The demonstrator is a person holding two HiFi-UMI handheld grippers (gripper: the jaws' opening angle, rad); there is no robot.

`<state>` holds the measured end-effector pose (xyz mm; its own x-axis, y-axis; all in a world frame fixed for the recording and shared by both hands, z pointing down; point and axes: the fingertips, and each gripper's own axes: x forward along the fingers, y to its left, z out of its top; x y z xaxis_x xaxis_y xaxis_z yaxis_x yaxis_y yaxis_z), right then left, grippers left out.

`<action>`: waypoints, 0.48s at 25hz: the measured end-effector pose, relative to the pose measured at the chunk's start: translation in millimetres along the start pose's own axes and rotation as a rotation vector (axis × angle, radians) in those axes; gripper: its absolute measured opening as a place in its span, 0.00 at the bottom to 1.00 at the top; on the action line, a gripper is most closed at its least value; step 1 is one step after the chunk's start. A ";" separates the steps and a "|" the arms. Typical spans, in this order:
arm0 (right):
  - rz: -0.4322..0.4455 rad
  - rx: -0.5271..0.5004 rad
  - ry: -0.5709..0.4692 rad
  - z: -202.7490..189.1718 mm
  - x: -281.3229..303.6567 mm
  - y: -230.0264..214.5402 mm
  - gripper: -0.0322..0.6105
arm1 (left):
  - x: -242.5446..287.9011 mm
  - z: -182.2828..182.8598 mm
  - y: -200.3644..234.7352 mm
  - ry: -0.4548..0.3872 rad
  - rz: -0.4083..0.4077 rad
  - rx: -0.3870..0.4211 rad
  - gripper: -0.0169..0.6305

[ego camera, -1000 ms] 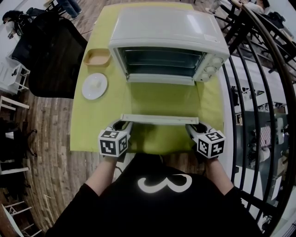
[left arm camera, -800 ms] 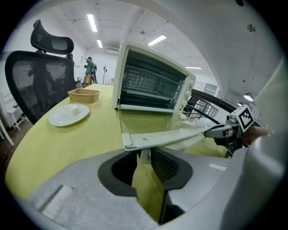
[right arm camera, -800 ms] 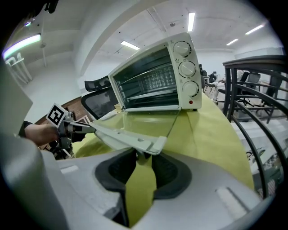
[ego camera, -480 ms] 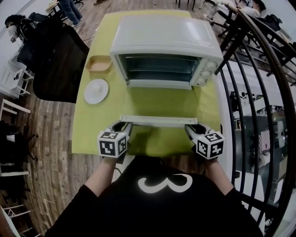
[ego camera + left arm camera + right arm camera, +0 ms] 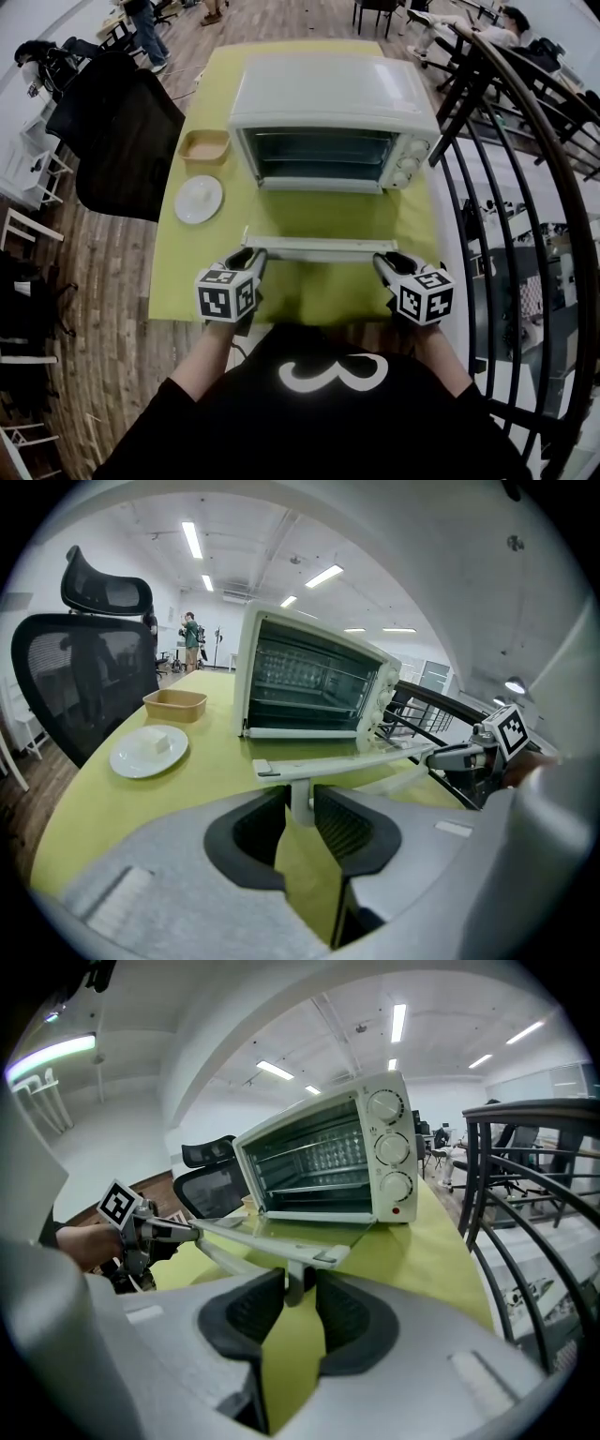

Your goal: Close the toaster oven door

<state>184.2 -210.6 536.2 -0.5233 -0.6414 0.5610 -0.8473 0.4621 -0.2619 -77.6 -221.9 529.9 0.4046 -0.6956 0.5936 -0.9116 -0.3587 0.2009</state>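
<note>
A white toaster oven [image 5: 333, 103] stands on the yellow-green table [image 5: 187, 272], and its glass door [image 5: 319, 217] hangs open toward me, tilted a little above flat. The door handle [image 5: 319, 247] runs along the door's near edge. My left gripper [image 5: 250, 257] is shut on the handle's left post [image 5: 300, 803]. At the other end, my right gripper [image 5: 383, 262] is shut on the right post [image 5: 294, 1284]. The left gripper view shows the oven's dark inside [image 5: 305, 682] with its wire rack, and the right gripper [image 5: 459, 757] across the handle.
Left of the oven lie a white plate [image 5: 199, 199] with a small white piece on it and a tan tray [image 5: 205, 146]. A black office chair [image 5: 122, 127] stands at the table's left. Dark metal railing [image 5: 506, 187] runs close along the right side.
Both grippers have risen with the door handle, and the door's near edge has swung up, closer to the oven front.
</note>
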 end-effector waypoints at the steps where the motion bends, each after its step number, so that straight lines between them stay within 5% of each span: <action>1: -0.001 -0.003 -0.006 3.3 -1.6 0.8 0.22 | -1.8 3.3 -0.3 -0.005 0.000 0.001 0.19; 12: -0.002 -0.027 -0.076 42.2 -14.0 2.8 0.22 | -13.4 42.1 -3.1 -0.066 0.007 0.015 0.19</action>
<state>185.3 -226.1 494.5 -0.5276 -0.6869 0.4997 -0.8462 0.4763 -0.2387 -77.1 -237.7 488.5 0.4023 -0.7378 0.5421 -0.9135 -0.3622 0.1851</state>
